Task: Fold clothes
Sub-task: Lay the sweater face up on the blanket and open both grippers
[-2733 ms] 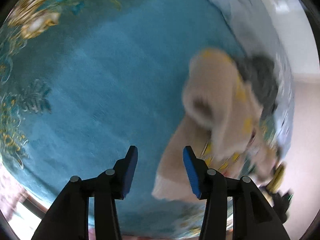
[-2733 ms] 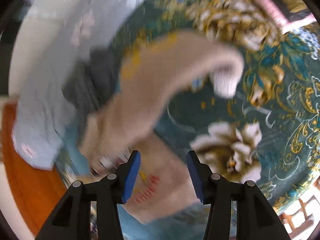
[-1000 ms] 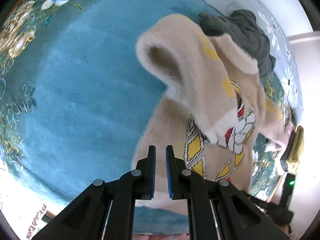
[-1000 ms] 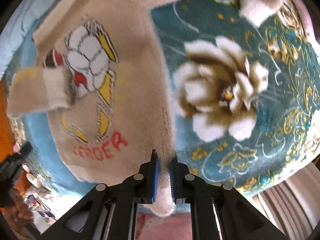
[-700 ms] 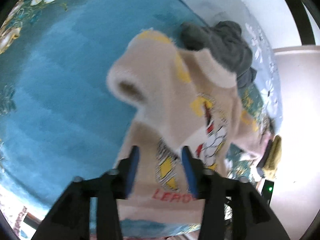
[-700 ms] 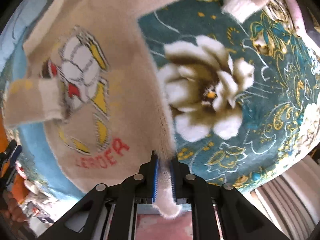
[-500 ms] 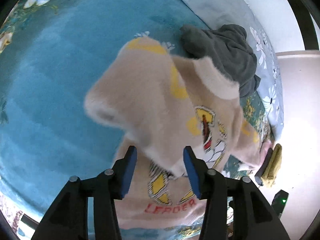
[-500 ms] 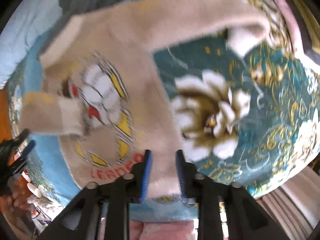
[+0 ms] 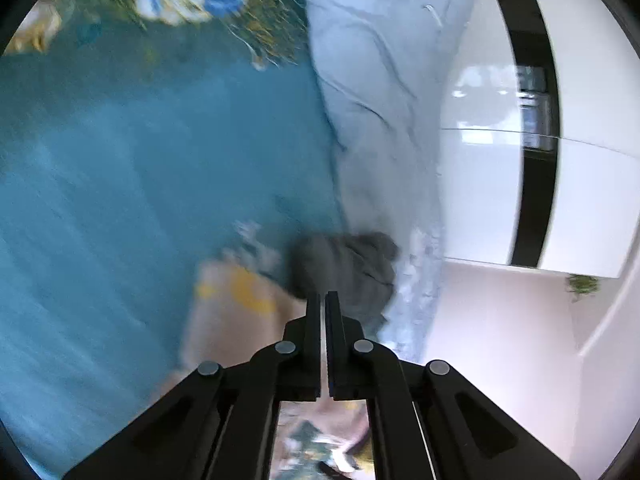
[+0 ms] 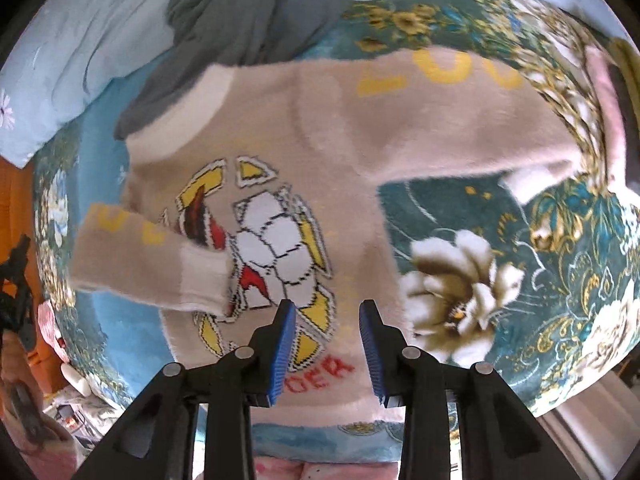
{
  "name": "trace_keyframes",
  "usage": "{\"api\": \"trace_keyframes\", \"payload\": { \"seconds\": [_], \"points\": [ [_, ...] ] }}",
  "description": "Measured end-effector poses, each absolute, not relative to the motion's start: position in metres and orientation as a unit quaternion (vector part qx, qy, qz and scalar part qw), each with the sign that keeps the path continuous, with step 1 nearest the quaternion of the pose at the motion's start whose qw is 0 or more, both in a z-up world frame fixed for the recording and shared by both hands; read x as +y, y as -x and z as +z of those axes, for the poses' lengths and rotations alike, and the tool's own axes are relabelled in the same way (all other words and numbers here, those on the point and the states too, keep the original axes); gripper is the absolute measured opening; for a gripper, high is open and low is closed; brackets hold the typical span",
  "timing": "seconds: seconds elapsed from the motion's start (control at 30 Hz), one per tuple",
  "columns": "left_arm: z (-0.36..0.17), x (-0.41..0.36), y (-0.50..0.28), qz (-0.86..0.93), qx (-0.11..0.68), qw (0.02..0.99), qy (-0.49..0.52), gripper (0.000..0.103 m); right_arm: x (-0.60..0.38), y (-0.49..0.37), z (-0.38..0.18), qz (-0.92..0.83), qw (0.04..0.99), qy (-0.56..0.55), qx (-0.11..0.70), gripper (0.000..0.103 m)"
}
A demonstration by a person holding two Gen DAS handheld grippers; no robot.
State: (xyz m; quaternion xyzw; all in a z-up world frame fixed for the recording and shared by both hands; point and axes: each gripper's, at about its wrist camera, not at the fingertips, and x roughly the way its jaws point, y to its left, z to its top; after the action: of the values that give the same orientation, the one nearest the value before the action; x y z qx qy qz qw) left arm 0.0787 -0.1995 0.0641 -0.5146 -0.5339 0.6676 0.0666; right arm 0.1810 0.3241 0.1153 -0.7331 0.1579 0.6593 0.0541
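Observation:
A fluffy beige sweater (image 10: 320,128) lies front up on the teal flowered blanket (image 10: 560,260). One sleeve (image 10: 152,264) is folded across the chest graphic; the other sleeve (image 10: 460,128) stretches out to the right. My right gripper (image 10: 328,308) hovers open over the lower chest, above the red lettering, with nothing pressed between its pads. In the blurred left wrist view, my left gripper (image 9: 323,296) is shut with nothing seen between its jaws. It points past the sweater's shoulder (image 9: 232,312) at a crumpled grey garment (image 9: 348,268).
The grey garment (image 10: 256,12) lies bunched just beyond the sweater's collar, against a light blue duvet (image 10: 80,48). White cabinet doors (image 9: 500,160) and pale floor (image 9: 500,340) lie past the bed's edge. Orange floor (image 10: 16,184) shows at the left.
Both grippers were shut at the sweater's hem and have let go. The right one now stands open over the chest. The left one opened, swung toward the grey garment and closed empty.

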Motion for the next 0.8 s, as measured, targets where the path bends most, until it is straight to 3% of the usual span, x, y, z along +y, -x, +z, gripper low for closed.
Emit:
{"api": "trace_keyframes", "payload": {
  "seconds": [0.1,0.13,0.17,0.23,0.3,0.6,0.7,0.77,0.8],
  "points": [
    [0.064,-0.191,-0.083,0.680,-0.454,0.070,0.571,0.002,0.314,-0.175,0.106,0.653,0.051,0.740,0.151,0.037],
    [0.062,-0.181,-0.087,0.681,-0.439,0.078,0.582,0.012,0.311,-0.174,0.104,0.652,0.051,0.742,0.149,0.038],
    [0.061,-0.173,-0.094,0.678,-0.432,0.091,0.588,0.033,0.308,-0.173,0.104,0.651,0.052,0.742,0.148,0.042],
    [0.060,-0.158,-0.109,0.674,-0.419,0.111,0.598,0.057,0.304,-0.169,0.103,0.652,0.053,0.742,0.147,0.046],
    [0.056,-0.138,-0.118,0.667,-0.395,0.133,0.618,0.058,0.301,-0.164,0.105,0.658,0.053,0.737,0.144,0.049],
    [0.028,-0.067,-0.107,0.648,-0.272,0.155,0.694,0.057,0.293,-0.143,0.115,0.689,0.070,0.701,0.167,0.085],
    [0.022,-0.059,-0.100,0.639,-0.287,0.155,0.697,0.039,0.286,-0.137,0.118,0.697,0.067,0.695,0.166,0.093],
    [0.022,-0.060,-0.097,0.635,-0.295,0.163,0.695,0.011,0.281,-0.134,0.118,0.699,0.059,0.697,0.150,0.096],
    [0.024,-0.062,-0.096,0.634,-0.298,0.169,0.694,0.009,0.280,-0.134,0.117,0.699,0.059,0.699,0.142,0.097]
  ]
}}
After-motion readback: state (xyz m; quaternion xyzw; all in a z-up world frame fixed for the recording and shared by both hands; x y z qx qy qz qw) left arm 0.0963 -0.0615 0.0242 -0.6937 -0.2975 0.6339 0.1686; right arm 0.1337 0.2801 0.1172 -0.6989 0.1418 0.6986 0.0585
